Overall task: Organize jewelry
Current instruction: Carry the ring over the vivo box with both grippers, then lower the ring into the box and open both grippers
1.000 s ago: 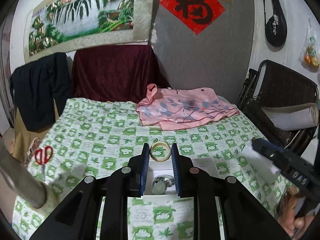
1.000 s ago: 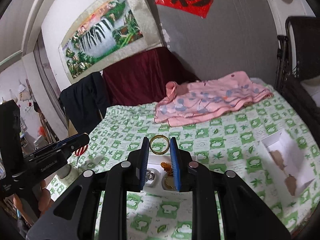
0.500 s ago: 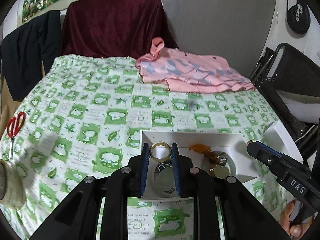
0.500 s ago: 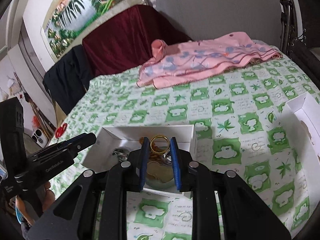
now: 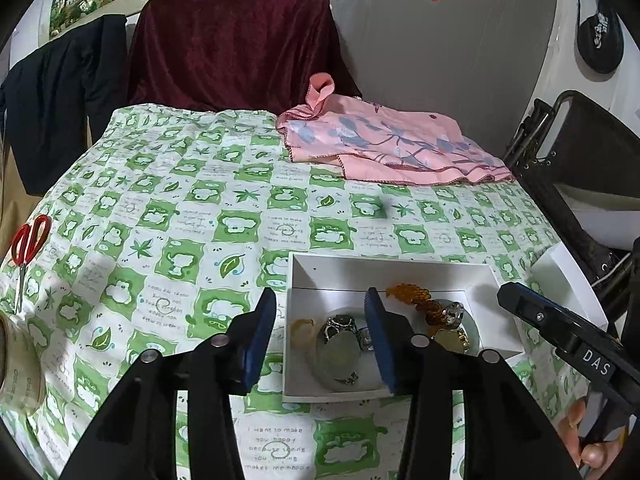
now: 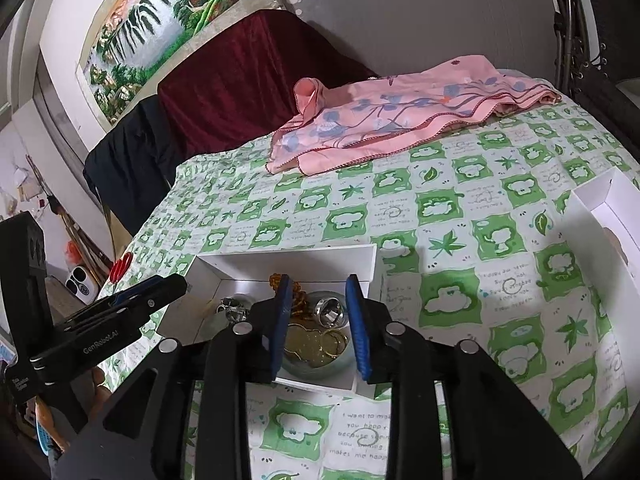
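A white open box (image 5: 304, 280) sits on the green-patterned cloth and holds jewelry: amber beads (image 5: 408, 293), silver rings (image 5: 340, 326), a pale jade bangle (image 5: 340, 364) and gold pieces (image 5: 450, 338). My left gripper (image 5: 322, 338) is open and empty, its fingers straddling the box's left part. In the right wrist view the same box (image 6: 372, 256) shows gold rings (image 6: 316, 344) and a silver ring (image 6: 330, 310). My right gripper (image 6: 318, 322) is open and empty, just above the box's near right part.
A pink cloth (image 5: 384, 148) lies at the back. Red scissors (image 5: 26, 244) and a tape roll (image 5: 16, 364) lie at the left edge. A white box lid (image 6: 600, 216) stands to the right. A folded black chair (image 5: 580, 140) is at the right.
Both grippers held a gold ring each and lowered over the box; both have now opened wide and the rings lie inside the box.
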